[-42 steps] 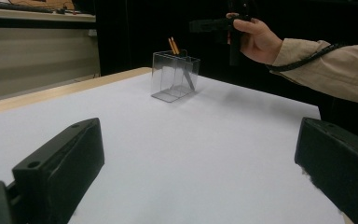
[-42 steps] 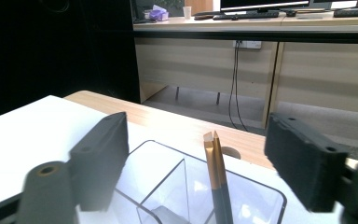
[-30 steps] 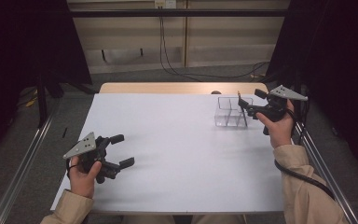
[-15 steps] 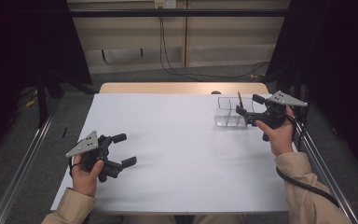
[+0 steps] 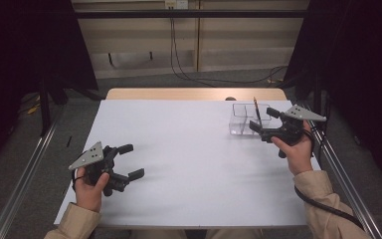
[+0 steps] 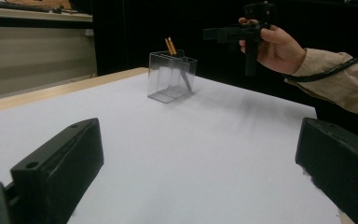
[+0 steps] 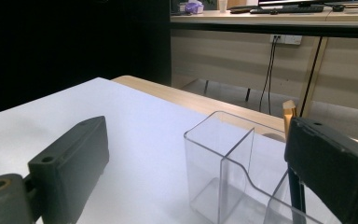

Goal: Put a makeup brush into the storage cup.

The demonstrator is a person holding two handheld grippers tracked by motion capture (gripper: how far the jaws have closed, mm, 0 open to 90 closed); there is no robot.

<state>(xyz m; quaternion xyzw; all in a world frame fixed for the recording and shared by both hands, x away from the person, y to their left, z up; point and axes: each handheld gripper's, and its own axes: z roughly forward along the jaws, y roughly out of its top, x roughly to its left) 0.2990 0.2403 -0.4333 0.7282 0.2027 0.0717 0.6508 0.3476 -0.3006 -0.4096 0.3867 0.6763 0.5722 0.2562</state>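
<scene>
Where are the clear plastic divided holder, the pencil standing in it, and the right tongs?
Clear plastic divided holder [image 7: 219,154]: right gripper view, on its near front wall.
Thin pencil with orange tip [image 5: 256,110]: high view, mid-shaft above the holder's rim.
Right tongs [image 5: 262,122]: high view, midway between the black fingertips beside the holder.

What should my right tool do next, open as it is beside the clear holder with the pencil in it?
Probably draw the right tool straight back toward you, clear of the holder. Its jaws stand open and hold nothing, the pencil stands inside the holder, and one jaw sits close beside it, so a sideways swing might knock it.
</scene>
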